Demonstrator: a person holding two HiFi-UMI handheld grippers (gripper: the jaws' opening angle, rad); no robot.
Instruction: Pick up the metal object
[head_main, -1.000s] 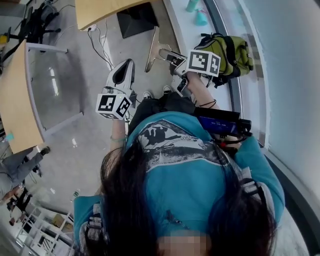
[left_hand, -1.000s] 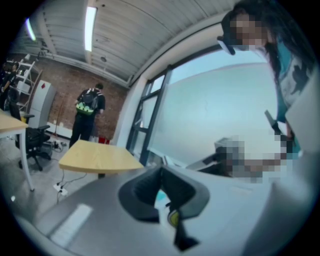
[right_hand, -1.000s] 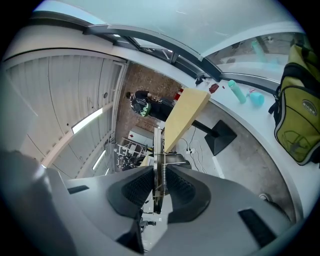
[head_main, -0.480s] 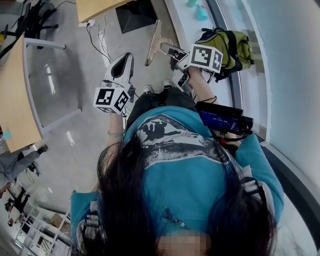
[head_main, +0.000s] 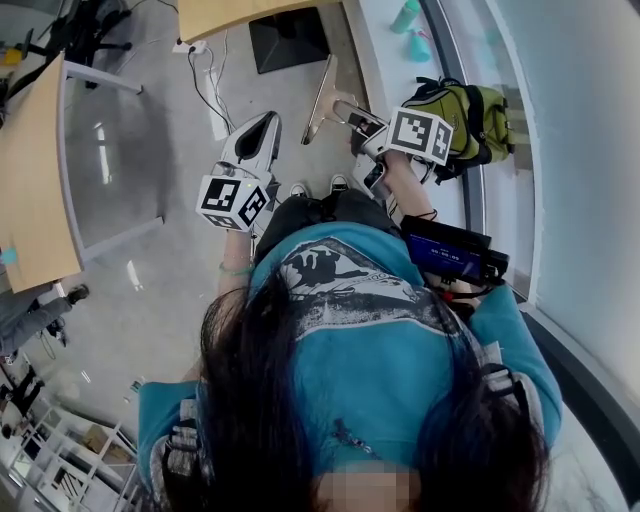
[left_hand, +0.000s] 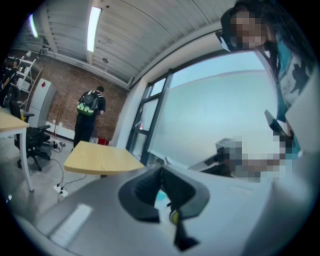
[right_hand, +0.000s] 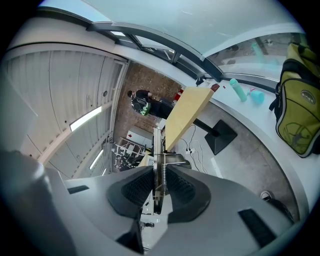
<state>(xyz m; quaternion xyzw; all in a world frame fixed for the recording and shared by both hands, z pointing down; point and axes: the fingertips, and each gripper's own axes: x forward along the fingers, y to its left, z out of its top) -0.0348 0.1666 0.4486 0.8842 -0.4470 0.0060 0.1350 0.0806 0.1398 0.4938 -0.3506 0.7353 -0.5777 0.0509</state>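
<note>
The metal object (head_main: 321, 100) is a long flat plate with a spring clip, held up in the air above the floor. My right gripper (head_main: 350, 110) is shut on it. In the right gripper view the plate (right_hand: 158, 150) stands upright between the black pads (right_hand: 137, 187), and my right gripper (right_hand: 159, 189) clamps its lower part. My left gripper (head_main: 262, 128) hangs to the left of the plate, apart from it. In the left gripper view my left gripper (left_hand: 161, 175) has its tips together with nothing between them.
A green backpack (head_main: 467, 105) lies on the white sill at the right, with teal bottles (head_main: 408, 18) further along. Wooden tables (head_main: 35, 170) stand at the left and top. A black base plate (head_main: 290, 38) and cables (head_main: 212, 85) lie on the floor. A person (left_hand: 89, 117) stands far off.
Both grippers sit a little further right and lower in the head view. The right gripper still holds the metal plate; the left stays shut and empty.
</note>
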